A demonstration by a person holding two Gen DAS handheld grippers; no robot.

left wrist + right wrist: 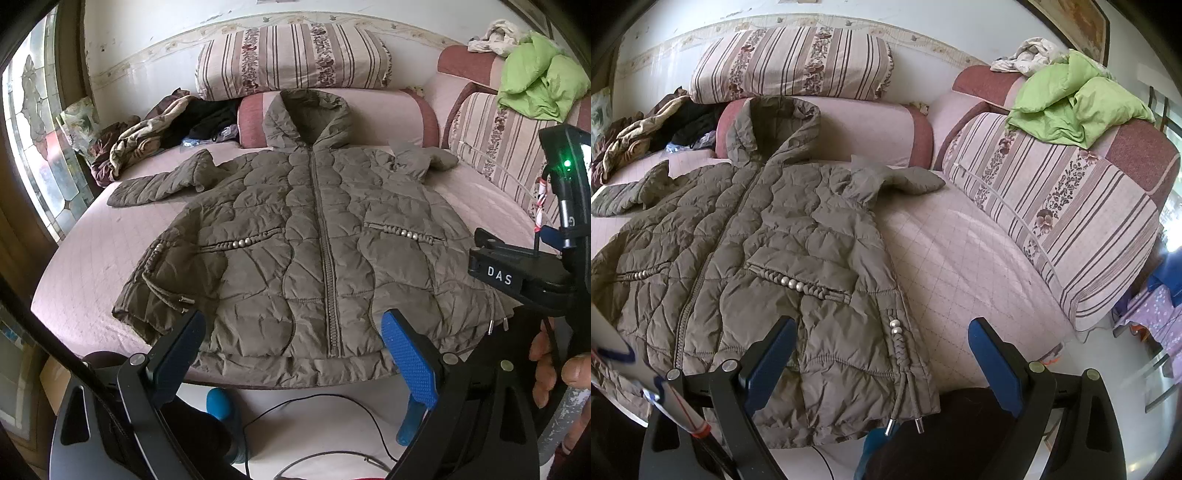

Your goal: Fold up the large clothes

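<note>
Both grippers, left (291, 354) and right (881, 363), hover over the jacket (295, 236) hem (zipped, spread flat), fingers wide apart, holding nothing.

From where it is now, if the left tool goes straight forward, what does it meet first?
Probably the hem of the olive jacket, near its zipper; the left tool is open and empty. Depth is unclear.

Both wrist views look from the bed's near edge, close over the jacket (306, 236); right view sits further right.
</note>
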